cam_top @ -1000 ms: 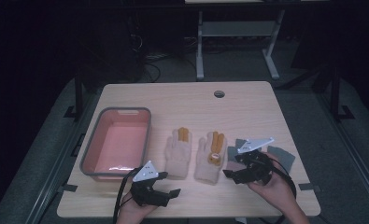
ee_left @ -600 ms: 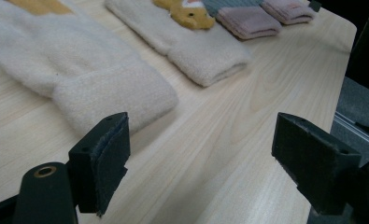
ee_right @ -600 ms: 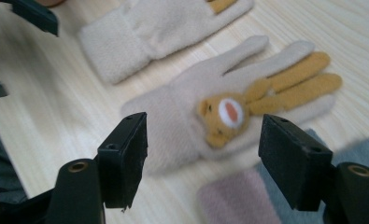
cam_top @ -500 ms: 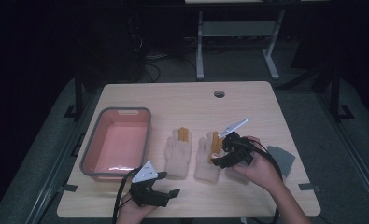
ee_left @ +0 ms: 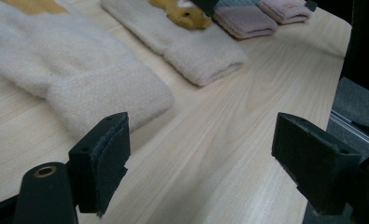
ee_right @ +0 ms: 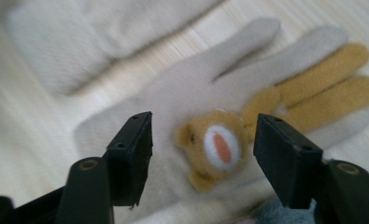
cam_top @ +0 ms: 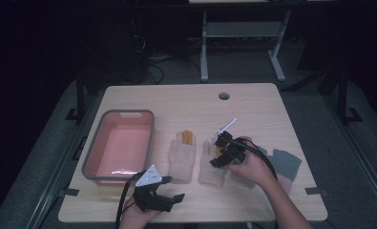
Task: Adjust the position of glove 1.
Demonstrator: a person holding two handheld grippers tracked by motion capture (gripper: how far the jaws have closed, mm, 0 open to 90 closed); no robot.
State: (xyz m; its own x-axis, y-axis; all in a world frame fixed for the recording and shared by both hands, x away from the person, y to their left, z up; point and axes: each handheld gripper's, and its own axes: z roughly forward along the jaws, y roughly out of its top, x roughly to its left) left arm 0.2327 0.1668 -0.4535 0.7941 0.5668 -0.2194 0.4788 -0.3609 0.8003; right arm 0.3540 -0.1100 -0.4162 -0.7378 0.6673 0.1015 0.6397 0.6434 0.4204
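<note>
The right gripper (cam_top: pixel 219 150) hangs over the right-hand cream knitted glove with a small tan bear face sewn on its back (ee_right: pixel 210 144). Its jaws have just been closing in, yet they stand apart, one on each side of the bear, and neither pad presses the wool. To my eye they are lined up to pinch the glove by that raised patch, the easiest bit of the flat fabric to catch.

That glove lies palm down near the middle of the pale wooden table (cam_top: pixel 272 109), fingers pointing away from the person. Just beside it lies its mate, a second cream knitted glove with tan fingers (cam_top: pixel 183 151), set parallel as a pair would be. To the right, partly under the person's hand, sit folded grey and pink cloths (cam_top: pixel 286 164).

The left gripper (cam_top: pixel 169 199) rests low at the near edge with its jaws wide apart and nothing between them, seemingly waiting its turn. A grey-rimmed pink plastic tub (cam_top: pixel 119 143) stands at the left end, open and close at hand, probably meant to receive things.

The table has a round cable hole (cam_top: pixel 224 96). The room around it is dark, with another desk's white legs (cam_top: pixel 204 47) behind.
</note>
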